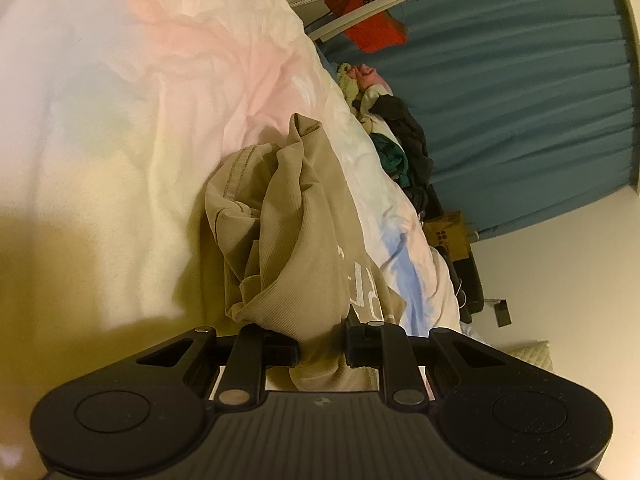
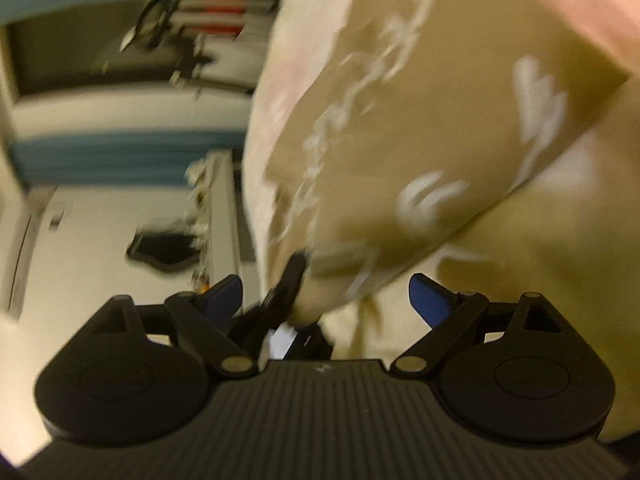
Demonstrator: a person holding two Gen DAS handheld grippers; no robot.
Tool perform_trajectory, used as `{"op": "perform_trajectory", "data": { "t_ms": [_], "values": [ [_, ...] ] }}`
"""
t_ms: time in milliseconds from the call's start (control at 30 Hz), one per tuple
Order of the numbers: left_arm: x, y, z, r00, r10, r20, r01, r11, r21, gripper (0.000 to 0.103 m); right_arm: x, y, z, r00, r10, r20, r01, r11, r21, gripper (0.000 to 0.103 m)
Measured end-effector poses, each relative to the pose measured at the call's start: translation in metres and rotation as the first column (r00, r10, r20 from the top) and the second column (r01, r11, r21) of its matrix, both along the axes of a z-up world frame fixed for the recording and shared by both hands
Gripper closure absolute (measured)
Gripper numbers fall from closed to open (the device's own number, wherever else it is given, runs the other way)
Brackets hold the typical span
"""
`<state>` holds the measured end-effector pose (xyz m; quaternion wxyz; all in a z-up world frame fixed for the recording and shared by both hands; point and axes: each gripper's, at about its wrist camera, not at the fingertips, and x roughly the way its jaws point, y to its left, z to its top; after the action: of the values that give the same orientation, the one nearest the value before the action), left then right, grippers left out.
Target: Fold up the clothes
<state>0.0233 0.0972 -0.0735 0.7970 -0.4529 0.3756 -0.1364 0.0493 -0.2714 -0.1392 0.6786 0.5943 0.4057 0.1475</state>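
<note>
A tan garment point(image 1: 292, 216) with white lettering lies bunched on the pastel bedsheet point(image 1: 120, 128). My left gripper point(image 1: 322, 350) is shut on a fold of it, and the cloth runs up between the two black fingers. In the blurred right wrist view the same tan garment point(image 2: 420, 120) hangs close in front, printed side showing. My right gripper point(image 2: 326, 296) stands open, its blue pads point(image 2: 430, 298) wide apart. A corner of the cloth dips between them without being pressed. The left gripper's black fingers point(image 2: 290, 280) pinch that corner just ahead.
A pile of mixed clothes point(image 1: 392, 136) sits at the bed's far edge before a teal curtain point(image 1: 520, 100). A red item point(image 1: 372, 28) hangs on a white rack. A cardboard box point(image 1: 448, 236) stands by the bed. A white wall and shelf point(image 2: 216, 216) are left of the bed.
</note>
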Motion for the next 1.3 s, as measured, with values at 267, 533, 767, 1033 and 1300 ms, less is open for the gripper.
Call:
{"op": "perform_trajectory", "data": {
  "t_ms": [267,533,767,1033,1300],
  "values": [
    [0.001,0.008,-0.001,0.999,0.05,-0.006,-0.05,0.996,-0.075,0.084,-0.013,-0.033,-0.006,0.964,-0.263,-0.039,0.258,0.96,-0.107,0.032],
    [0.004,0.01,0.0,0.998,0.055,-0.018,-0.056,0.994,-0.092,0.084,-0.021,-0.041,-0.004,0.936,-0.353,-0.003,0.346,0.92,-0.185,0.072],
    [0.004,0.012,0.025,0.995,0.014,-0.097,-0.027,0.991,-0.133,0.084,-0.037,-0.052,0.032,0.929,-0.365,0.058,0.37,0.916,-0.156,0.082],
    [0.061,-0.051,0.11,0.971,-0.179,-0.155,0.167,0.982,-0.089,0.083,-0.043,-0.108,0.101,0.899,-0.431,0.077,0.438,0.894,-0.1,0.082],
    [0.212,-0.21,0.168,0.945,-0.323,-0.042,0.323,0.946,-0.024,0.083,0.048,-0.227,0.161,0.782,-0.59,0.198,0.621,0.765,-0.172,0.083]
  ]
}}
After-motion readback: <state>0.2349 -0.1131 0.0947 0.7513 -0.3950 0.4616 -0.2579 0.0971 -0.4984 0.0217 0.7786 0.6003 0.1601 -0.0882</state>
